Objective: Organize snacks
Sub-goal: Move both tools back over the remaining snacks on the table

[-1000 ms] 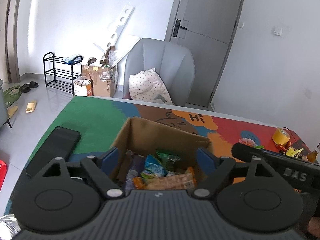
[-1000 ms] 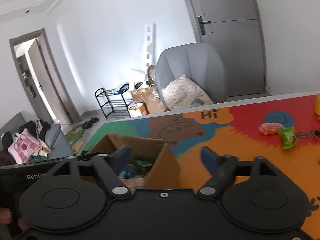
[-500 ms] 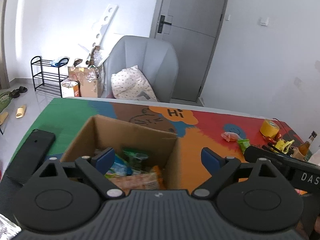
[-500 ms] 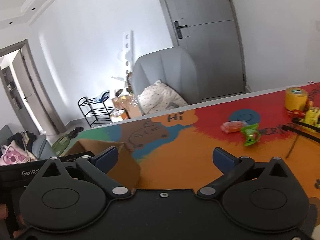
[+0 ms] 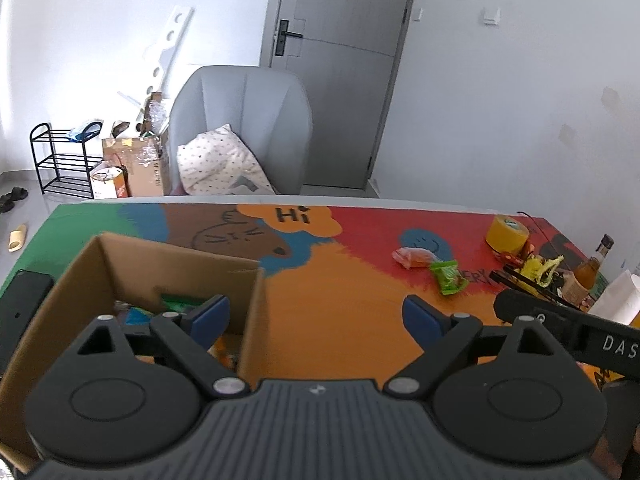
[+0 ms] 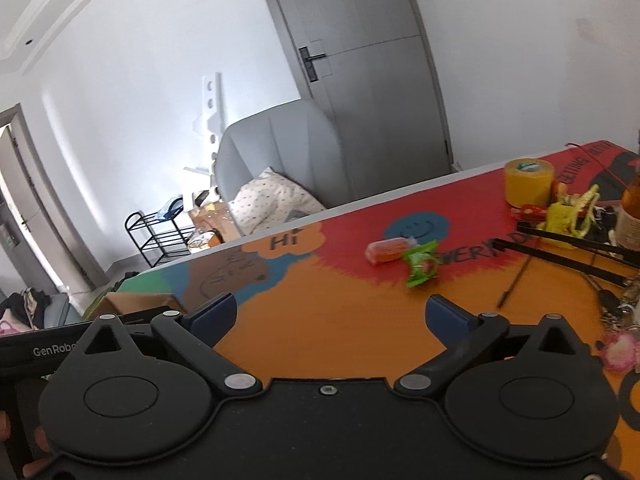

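Both sets of fingers, left (image 5: 316, 314) and right (image 6: 330, 314), stand wide apart and empty, the green packet (image 6: 420, 266) and orange packet (image 6: 386, 250) lying touching well ahead of them, so a careless pinch might catch both or shove them across the bench (image 6: 340, 292).

Right hand-held gripper (image 6: 330, 312) spread wide, empty; green packet (image 6: 420, 267) beside orange packet (image 6: 387, 251) ahead.

The cardboard box (image 5: 168, 276) stands on the surface (image 5: 340, 304), snack packets inside it. Right of the box, well apart, two snack packets (image 5: 432, 266) lie touching each other. Farther right of the box stands a tape roll (image 5: 506, 234), with clutter just beside it.
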{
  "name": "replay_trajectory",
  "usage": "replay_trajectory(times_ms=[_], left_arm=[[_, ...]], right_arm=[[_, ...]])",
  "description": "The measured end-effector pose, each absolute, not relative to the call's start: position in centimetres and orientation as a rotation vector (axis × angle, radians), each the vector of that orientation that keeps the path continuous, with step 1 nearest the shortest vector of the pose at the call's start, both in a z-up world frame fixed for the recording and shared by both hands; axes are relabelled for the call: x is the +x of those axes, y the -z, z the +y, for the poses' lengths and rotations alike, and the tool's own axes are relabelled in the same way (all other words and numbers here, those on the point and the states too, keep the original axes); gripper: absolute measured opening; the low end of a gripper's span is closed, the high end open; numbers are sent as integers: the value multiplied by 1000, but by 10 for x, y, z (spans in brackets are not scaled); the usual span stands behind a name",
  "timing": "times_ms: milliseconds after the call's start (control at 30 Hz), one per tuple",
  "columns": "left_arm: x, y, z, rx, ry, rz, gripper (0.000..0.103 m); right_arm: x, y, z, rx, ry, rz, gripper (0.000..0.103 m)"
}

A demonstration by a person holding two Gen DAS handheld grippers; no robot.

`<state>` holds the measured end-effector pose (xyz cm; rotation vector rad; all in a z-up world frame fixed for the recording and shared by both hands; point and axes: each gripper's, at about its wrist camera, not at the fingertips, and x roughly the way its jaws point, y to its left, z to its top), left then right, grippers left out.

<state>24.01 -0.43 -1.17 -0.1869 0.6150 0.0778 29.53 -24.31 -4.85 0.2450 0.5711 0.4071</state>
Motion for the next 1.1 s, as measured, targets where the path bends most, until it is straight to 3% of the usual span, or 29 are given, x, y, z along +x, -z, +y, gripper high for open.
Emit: replay_trajectory(times_ms=[533,967,1100], left_arm=[[284,27,-53,-149,-38,649,93],[346,28,-82,-118,12,639,90],[363,34,-86,-117,15,644,82]], right_arm=[[328,76,-294,305,-344,598,102],[380,84,-310,398,-345,633,82],[397,90,-306,400,-361,651,76]])
